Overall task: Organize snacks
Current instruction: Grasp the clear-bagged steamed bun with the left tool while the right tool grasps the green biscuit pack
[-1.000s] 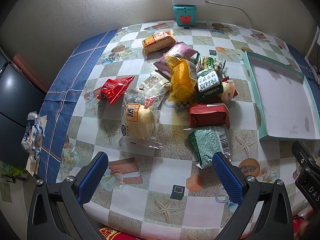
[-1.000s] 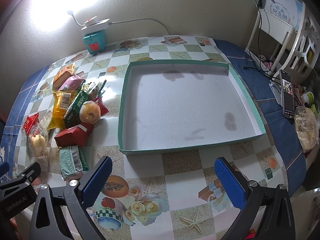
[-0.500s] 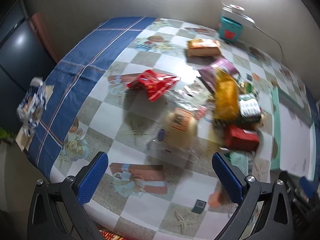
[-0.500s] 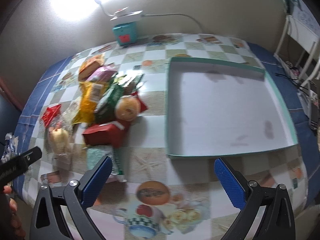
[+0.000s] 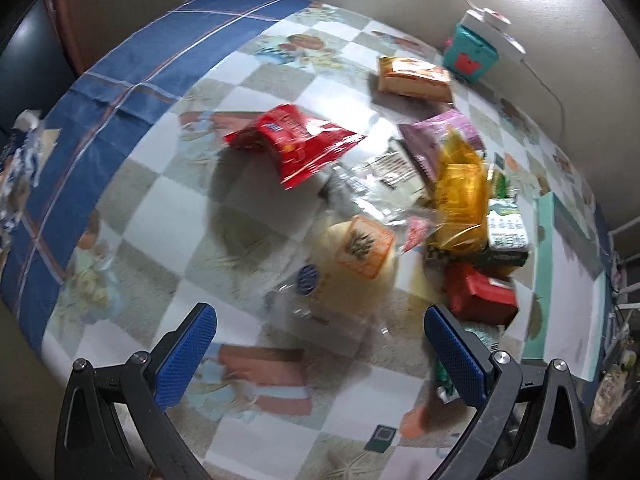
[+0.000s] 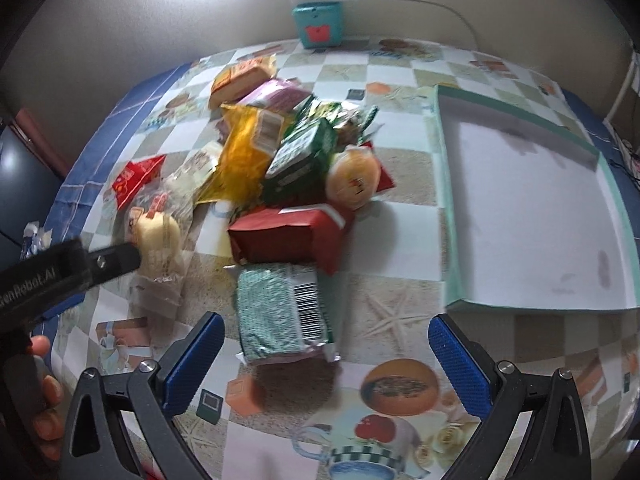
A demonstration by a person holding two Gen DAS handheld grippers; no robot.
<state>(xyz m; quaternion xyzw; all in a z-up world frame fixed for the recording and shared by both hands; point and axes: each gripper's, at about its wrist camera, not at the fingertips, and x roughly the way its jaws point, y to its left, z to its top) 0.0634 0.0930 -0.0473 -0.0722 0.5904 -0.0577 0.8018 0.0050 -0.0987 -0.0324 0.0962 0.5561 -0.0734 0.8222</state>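
A heap of wrapped snacks lies on the patterned tablecloth. My left gripper (image 5: 320,354) is open and empty, just short of a clear-wrapped yellow bun (image 5: 352,268); a red snack bag (image 5: 296,140) lies beyond it. My right gripper (image 6: 326,360) is open and empty, straddling a green speckled packet (image 6: 280,312). Behind that lie a red packet (image 6: 288,236), a round bun (image 6: 354,178), a yellow bag (image 6: 246,148) and a dark green packet (image 6: 302,152). An empty green-rimmed white tray (image 6: 532,212) sits to the right.
A teal box (image 6: 318,26) with a white power strip on top stands by the wall at the back. The left gripper's body (image 6: 60,272) and the hand holding it show at the left of the right wrist view. The table's left edge drops off past the blue border (image 5: 100,92).
Both grippers have swung left and moved closer to the snack heap. The left now faces the yellow bun; the right now frames the green packet instead of the tray. Both stay open.
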